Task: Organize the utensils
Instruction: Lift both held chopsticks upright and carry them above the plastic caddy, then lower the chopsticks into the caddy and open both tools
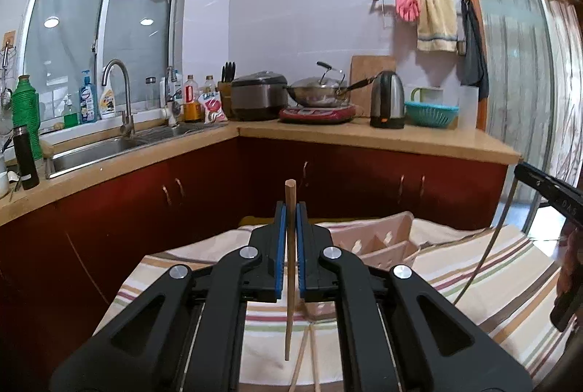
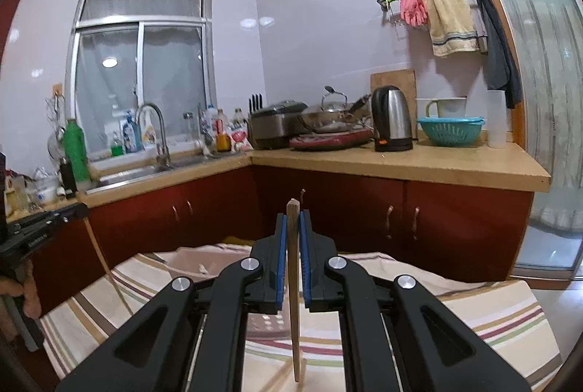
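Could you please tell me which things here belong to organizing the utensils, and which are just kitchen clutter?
Part of the job:
left claw, shut on a chopstick
right claw, shut on a wooden utensil
pink utensil organizer
loose chopsticks on the striped cloth

Just lying about:
kettle
wok
rice cooker
teal colander

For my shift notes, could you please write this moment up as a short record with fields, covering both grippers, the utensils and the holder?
left gripper: shut on a chopstick, held upright
right gripper: shut on a second chopstick, also upright
loose utensils: two more chopsticks lying on the striped cloth
holder: pink divided utensil tray on the cloth, ahead of the left gripper
setting: kitchen, wooden counter with sink behind
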Demonstrator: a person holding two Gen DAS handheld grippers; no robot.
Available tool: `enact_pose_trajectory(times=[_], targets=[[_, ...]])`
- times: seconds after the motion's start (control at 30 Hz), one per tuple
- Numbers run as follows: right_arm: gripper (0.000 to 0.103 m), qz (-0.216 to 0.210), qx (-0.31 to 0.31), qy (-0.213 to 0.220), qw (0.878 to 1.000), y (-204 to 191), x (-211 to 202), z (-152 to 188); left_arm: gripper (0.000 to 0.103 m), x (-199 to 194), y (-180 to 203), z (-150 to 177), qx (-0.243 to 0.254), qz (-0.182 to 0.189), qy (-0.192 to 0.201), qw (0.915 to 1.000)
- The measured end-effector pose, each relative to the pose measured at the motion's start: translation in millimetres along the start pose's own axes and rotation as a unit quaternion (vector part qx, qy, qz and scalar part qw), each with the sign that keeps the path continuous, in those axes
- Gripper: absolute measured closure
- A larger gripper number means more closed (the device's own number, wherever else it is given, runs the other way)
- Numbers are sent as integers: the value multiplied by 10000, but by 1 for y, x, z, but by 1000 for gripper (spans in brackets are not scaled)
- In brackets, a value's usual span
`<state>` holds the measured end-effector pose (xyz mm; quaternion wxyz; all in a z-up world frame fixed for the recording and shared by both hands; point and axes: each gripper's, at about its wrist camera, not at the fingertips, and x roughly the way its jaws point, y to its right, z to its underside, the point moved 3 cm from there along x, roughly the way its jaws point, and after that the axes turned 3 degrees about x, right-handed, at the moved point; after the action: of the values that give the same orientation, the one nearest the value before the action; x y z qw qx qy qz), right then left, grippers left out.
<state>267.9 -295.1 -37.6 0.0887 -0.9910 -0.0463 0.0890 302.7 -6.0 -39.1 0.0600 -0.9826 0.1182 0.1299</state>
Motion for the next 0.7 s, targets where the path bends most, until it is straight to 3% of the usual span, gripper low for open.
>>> enact_pose_trajectory(times=[0.13,0.43,0.7], targets=[[95,-156,1,207,9997,-7,1,-23,97,0,4,-23,-14,46,127,9999],[96,-454,132,736,9962,-19,20,-71,97,23,6,-83,-574,132,556,9967],[96,-430,323,898,9945,-22,61,-80,97,69,5,-92,-1077,181,677,9917]])
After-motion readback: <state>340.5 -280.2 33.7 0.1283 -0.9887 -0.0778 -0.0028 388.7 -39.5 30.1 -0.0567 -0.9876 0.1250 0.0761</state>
